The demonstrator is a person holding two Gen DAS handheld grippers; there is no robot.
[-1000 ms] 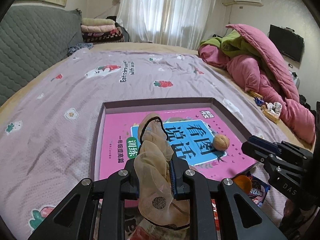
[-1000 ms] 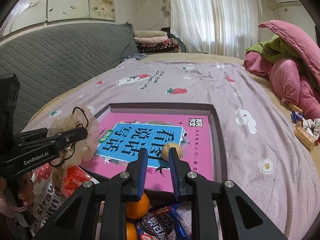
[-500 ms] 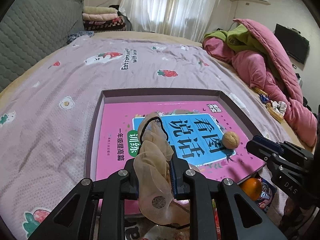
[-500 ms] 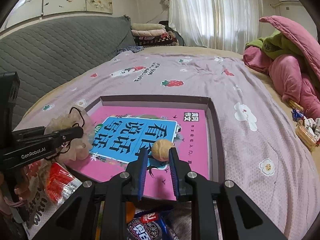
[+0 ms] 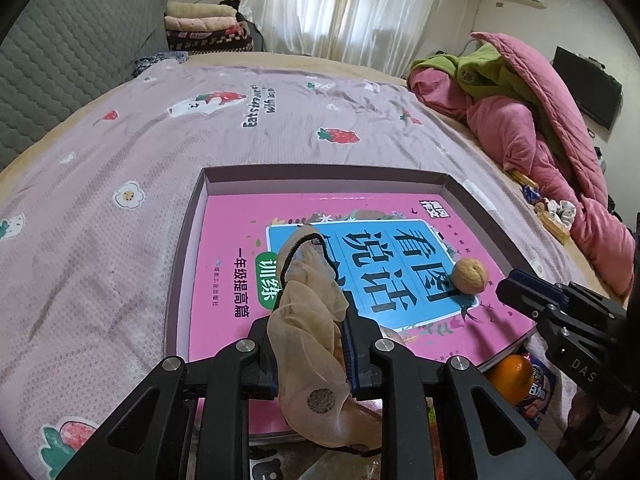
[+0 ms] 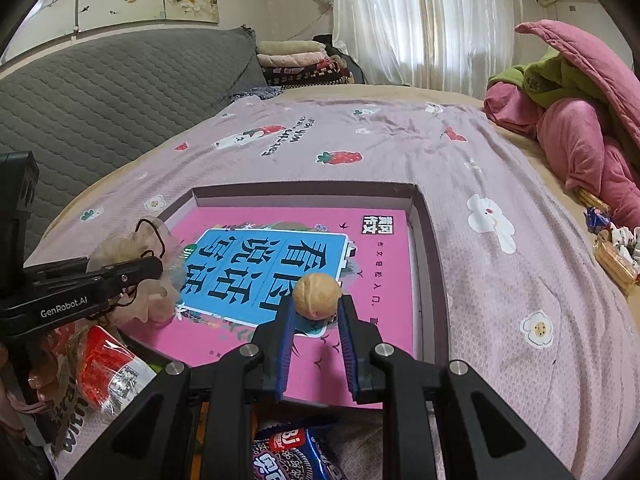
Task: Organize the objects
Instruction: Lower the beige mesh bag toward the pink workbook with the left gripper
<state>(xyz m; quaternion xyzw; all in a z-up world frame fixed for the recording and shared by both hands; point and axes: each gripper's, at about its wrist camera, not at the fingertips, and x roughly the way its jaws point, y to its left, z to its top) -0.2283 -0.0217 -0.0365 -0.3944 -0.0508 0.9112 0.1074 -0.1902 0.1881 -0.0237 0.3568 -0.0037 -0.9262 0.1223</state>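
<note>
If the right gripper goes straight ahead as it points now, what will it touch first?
Most likely the walnut, just beyond the right gripper, resting on the pink book; how far off it lies is unclear.

A sheer beige stocking [image 5: 308, 320], crumpled with a dark hem, hangs at lower centre over a pink book [image 5: 224, 264] lying flat in a shallow tray [image 5: 320, 172], a walnut [image 5: 470, 275] resting right of centre.

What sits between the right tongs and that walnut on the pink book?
Nothing visible. The walnut rests on the pink book just past the tips of the right tongs, with clear space between.
</note>
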